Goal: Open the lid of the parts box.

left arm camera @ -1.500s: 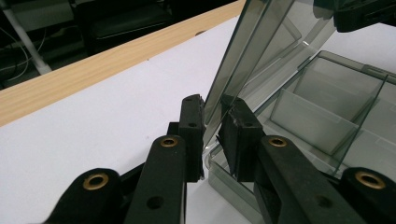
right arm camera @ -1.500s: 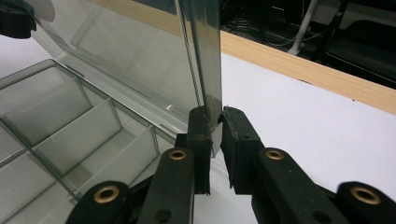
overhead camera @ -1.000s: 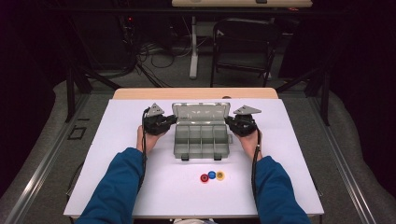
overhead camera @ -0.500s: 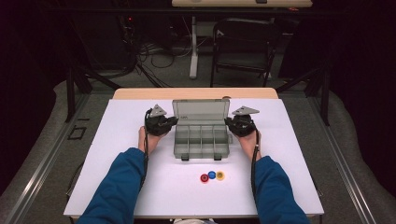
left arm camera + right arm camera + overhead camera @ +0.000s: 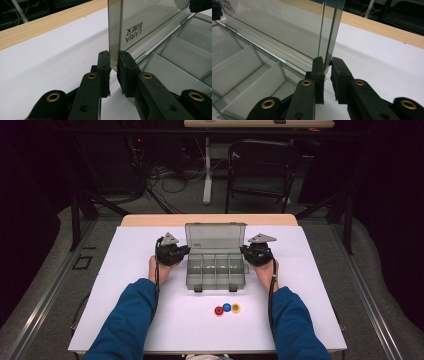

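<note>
desk (image 5: 150,320): a white work surface with a wooden strip along its far edge, carrying everything within the person's reach.
organizer box (image 5: 216,272): a smoky clear plastic case near the middle of the desk, its base flat with empty divided compartments facing up, ready to be filled.
lid (image 5: 215,239): swung up on the far hinge and standing close to upright, pinched at both side edges, apparently so it cannot drop back over the compartments.
left gripper (image 5: 113,63): narrow, its pads clamped on the lid's left edge low down near the hinge, where the panel is stiffest.
right gripper (image 5: 327,65): narrow too, straddling the lid's right edge; one pad is on the plastic, the other looks a sliver off, so the hold seems light.
small discs (image 5: 227,308): red, blue and yellow pieces in a tight row on the near desk, just in front of the box, likely the items waiting to go in.
</note>
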Available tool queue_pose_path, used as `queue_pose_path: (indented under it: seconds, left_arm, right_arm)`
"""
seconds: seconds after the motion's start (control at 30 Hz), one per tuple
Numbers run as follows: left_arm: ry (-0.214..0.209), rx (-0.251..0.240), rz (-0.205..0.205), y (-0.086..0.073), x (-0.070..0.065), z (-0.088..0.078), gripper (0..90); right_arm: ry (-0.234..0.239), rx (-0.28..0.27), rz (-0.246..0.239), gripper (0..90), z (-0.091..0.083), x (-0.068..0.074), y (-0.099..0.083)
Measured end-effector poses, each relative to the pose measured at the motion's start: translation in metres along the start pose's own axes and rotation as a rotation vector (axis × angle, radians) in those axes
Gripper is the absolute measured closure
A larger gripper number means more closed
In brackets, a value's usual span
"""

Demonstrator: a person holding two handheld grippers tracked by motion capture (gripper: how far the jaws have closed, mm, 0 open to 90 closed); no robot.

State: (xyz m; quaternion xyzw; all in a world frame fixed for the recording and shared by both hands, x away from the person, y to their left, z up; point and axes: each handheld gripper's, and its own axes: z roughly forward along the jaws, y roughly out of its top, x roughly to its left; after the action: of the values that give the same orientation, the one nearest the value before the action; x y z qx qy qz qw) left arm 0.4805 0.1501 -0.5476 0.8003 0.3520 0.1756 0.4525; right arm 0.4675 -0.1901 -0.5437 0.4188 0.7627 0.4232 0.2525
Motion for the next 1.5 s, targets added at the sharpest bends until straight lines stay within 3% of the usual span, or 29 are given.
queue_pose_path:
  seconds: [0.53, 0.83, 0.9, 0.97, 1.0, 1.03, 1.1, 1.27, 1.5]
  left_arm:
    - [0.008, 0.002, -0.011, 0.000, 0.001, 0.002, 78.4]
    - [0.032, 0.012, -0.014, 0.001, 0.001, 0.003, 73.1]
    - [0.055, 0.019, -0.019, 0.000, 0.001, 0.003, 67.1]
    - [0.069, 0.022, -0.025, 0.000, 0.002, 0.002, 54.1]
    - [0.105, 0.032, -0.029, 0.000, 0.003, 0.001, 54.1]
    - [0.118, 0.032, -0.034, 0.000, 0.003, 0.001, 44.5]
    - [0.129, 0.026, -0.048, -0.001, 0.005, 0.000, 35.4]
    - [0.128, 0.021, -0.045, 0.001, 0.003, -0.003, 28.8]
    - [0.096, 0.014, -0.018, 0.007, -0.004, -0.008, 21.3]
  right_arm:
    - [-0.017, 0.000, -0.002, 78.6, 0.002, 0.000, 0.000]
    - [-0.027, 0.013, 0.006, 75.2, 0.006, -0.001, 0.001]
    - [-0.039, 0.015, 0.005, 72.1, 0.005, -0.002, 0.001]
    - [-0.036, 0.013, 0.010, 71.2, 0.005, -0.002, 0.001]
    - [-0.031, 0.012, 0.010, 69.1, 0.004, -0.003, 0.001]
    - [-0.037, 0.005, 0.012, 66.6, 0.003, -0.005, 0.000]
    - [-0.033, -0.008, 0.034, 64.2, 0.000, -0.009, -0.001]
    - [-0.016, -0.005, 0.048, 57.2, -0.005, -0.010, -0.001]
    - [0.008, -0.005, 0.040, 50.1, -0.014, -0.009, 0.001]
